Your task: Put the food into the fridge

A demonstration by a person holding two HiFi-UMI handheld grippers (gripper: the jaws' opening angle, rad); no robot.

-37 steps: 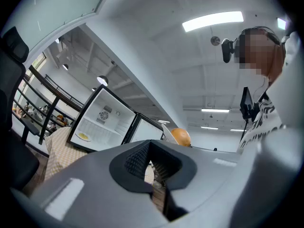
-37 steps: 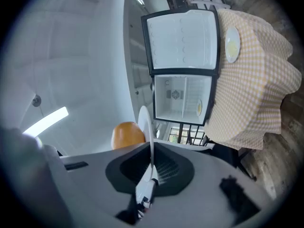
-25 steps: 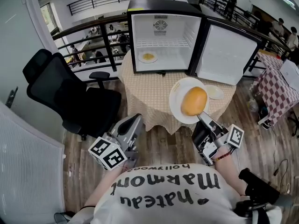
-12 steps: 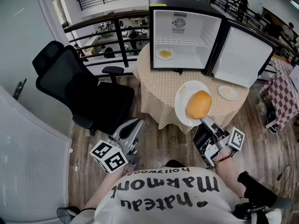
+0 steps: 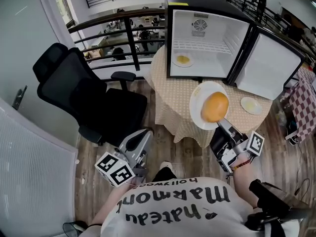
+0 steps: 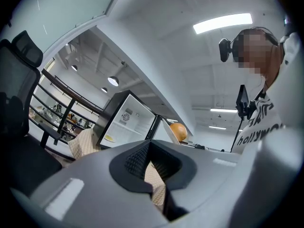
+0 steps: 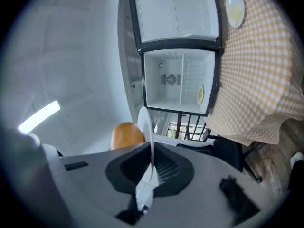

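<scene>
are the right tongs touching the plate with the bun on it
Touching. The right gripper view shows the plate rim pinched between the right tongs.

Bright even light, strong fisheye distortion

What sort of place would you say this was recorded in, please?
Probably an upper-floor office or lab gallery: a black railing overlooks people at desks below, an office chair stands nearby, and a mini fridge sits on a table.
</scene>
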